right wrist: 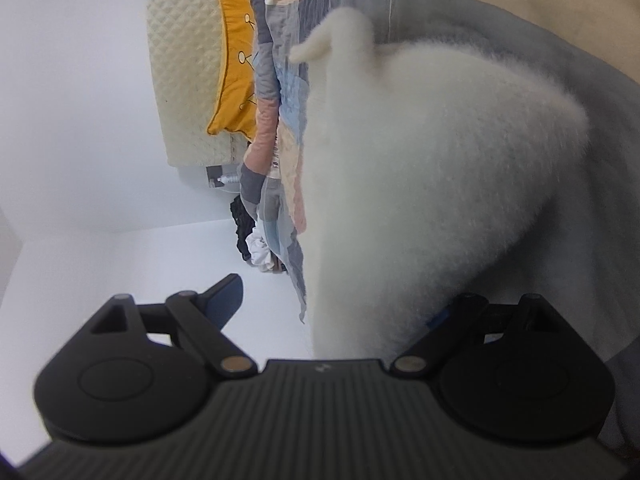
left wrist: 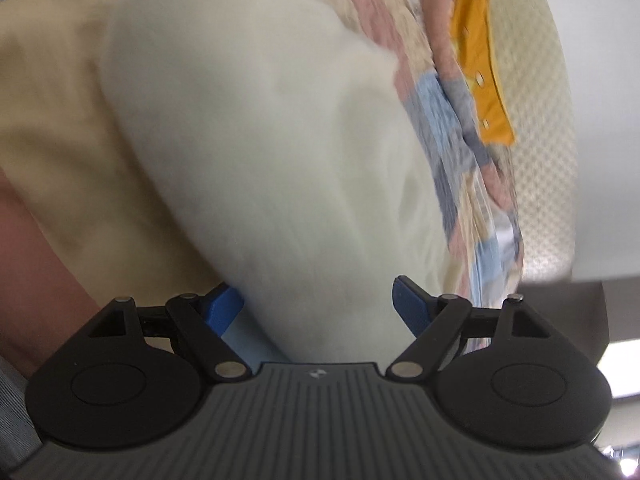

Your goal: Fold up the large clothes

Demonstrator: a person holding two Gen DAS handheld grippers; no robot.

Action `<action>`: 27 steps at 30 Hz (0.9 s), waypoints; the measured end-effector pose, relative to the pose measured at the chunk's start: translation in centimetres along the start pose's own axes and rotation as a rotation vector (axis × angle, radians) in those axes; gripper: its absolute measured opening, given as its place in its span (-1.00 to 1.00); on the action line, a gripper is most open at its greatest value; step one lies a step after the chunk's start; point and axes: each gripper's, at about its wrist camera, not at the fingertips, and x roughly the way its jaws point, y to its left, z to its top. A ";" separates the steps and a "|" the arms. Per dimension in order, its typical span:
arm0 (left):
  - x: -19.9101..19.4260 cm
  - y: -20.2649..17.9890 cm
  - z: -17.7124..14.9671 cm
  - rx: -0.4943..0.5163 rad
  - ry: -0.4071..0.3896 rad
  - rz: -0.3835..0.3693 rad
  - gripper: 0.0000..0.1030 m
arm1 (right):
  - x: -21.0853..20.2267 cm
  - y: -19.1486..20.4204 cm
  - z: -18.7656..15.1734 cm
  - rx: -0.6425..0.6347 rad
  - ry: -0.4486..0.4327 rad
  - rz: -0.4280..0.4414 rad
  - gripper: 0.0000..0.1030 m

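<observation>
A white fluffy garment (left wrist: 260, 160) fills the middle of the left wrist view and bulges between the blue fingers (left wrist: 408, 304) of my left gripper (left wrist: 316, 300), whose jaws stand wide apart. The same fuzzy white garment (right wrist: 420, 180) hangs in the right wrist view, lying between the fingers (right wrist: 226, 296) of my right gripper (right wrist: 332, 308), also spread wide; its right finger is mostly hidden by the fabric. Both views are tilted sideways.
A patchwork quilt (right wrist: 280, 92) covers the bed, with a yellow cushion (right wrist: 234, 60) against a cream quilted headboard (right wrist: 184, 80). The cushion (left wrist: 480, 68) also shows in the left wrist view. Dark and white clothes (right wrist: 252, 240) lie piled beside the bed. White wall at left.
</observation>
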 end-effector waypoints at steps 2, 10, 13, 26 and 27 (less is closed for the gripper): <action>-0.3 0.5 0.7 -0.024 -0.039 0.016 0.63 | 0.2 0.0 0.1 0.006 -0.008 0.004 0.81; -1.1 1.7 3.0 -0.057 -0.146 0.048 0.61 | 0.4 -0.1 0.3 -0.022 -0.082 -0.101 0.80; -0.7 1.3 3.2 -0.038 -0.152 0.050 0.61 | 1.1 -0.2 0.3 -0.077 -0.104 -0.185 0.79; -2.0 -0.3 3.1 0.079 -0.200 0.032 -0.25 | 1.3 1.0 -0.2 -0.281 -0.167 -0.291 -0.10; -2.4 -0.8 3.0 0.097 -0.208 0.026 -0.30 | 1.1 1.3 -0.2 -0.293 -0.172 -0.279 -0.15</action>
